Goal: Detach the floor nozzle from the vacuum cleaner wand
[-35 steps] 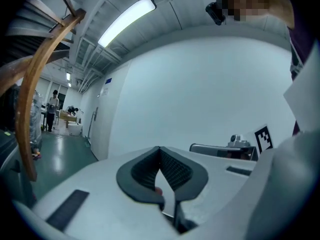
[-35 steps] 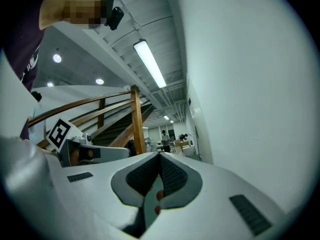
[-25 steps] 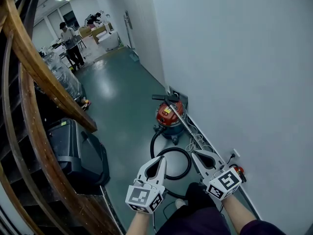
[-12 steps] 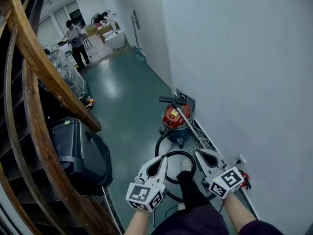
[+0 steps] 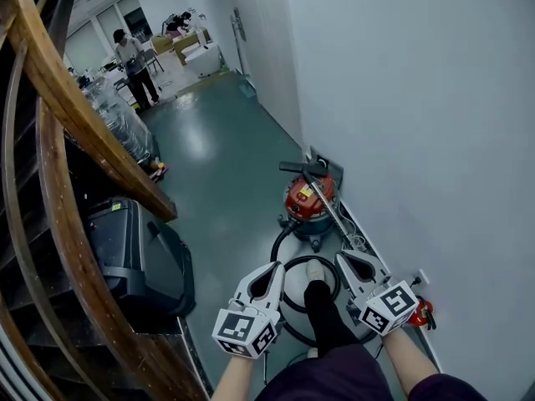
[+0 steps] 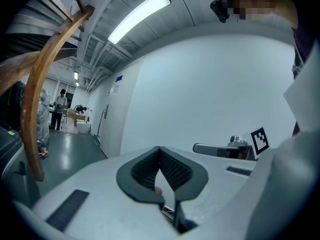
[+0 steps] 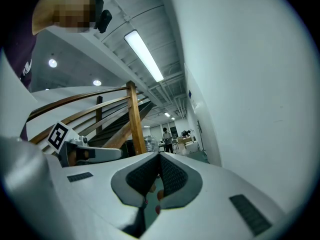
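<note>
Green floor (image 5: pixel 219 161) open ahead, vacuum cleaner (image 5: pixel 308 200) beside wall (image 5: pixel 418 124)

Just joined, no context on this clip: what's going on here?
A person holds the left hand-held gripper and right hand-held gripper out above the green floor, both shut and empty. Ahead, a red vacuum cleaner stands against the white wall, its black hose looped on the floor and its wand leaning across it. Neither gripper touches anything; detaching has not begun.

Left tool (image 6: pixel 160 156) shut and empty, white wall (image 6: pixel 210 94), wooden handrail (image 6: pixel 42 79)
</note>
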Available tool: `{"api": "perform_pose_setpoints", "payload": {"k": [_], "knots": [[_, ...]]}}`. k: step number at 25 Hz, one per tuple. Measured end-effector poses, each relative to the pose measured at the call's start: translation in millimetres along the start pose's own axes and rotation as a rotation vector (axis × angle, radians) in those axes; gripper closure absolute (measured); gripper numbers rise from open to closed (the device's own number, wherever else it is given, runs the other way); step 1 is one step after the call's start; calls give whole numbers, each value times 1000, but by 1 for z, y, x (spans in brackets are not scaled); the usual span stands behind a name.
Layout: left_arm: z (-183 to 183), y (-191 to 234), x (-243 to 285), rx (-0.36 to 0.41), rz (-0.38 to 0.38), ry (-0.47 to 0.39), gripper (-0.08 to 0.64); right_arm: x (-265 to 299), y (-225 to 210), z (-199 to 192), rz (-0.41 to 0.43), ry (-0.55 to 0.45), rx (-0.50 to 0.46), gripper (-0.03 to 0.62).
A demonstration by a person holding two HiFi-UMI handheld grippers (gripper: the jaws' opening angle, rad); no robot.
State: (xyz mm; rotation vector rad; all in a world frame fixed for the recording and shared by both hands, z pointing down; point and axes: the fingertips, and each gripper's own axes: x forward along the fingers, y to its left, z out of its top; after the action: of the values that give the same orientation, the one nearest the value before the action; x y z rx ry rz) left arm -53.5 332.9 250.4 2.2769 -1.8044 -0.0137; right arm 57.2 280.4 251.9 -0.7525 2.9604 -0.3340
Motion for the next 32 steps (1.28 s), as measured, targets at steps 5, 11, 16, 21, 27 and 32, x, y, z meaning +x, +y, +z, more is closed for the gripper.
{"api": "perform_pose_setpoints", "payload": {"k": [5,11,16,21,27,32], "knots": [[-5,24,31,-14,16,15,557,33,-30,-6,3,4,13,575],[-15,60,86,-48,29,53,556,81,-82,-16,-17,26,48,575],[-13,94,138,-92,8,63,557,125,-122,-30,-34,71,80,575],[-15,127,190,-122,-3,86,557,170,-156,-38,-40,109,89,575],[-19,162,252,-147,-8,121,557,217,-206,-50,-64,151,108,575],[-22,178,291,-156,-27,140,557,237,-238,-53,-89,162,113,575]]}}
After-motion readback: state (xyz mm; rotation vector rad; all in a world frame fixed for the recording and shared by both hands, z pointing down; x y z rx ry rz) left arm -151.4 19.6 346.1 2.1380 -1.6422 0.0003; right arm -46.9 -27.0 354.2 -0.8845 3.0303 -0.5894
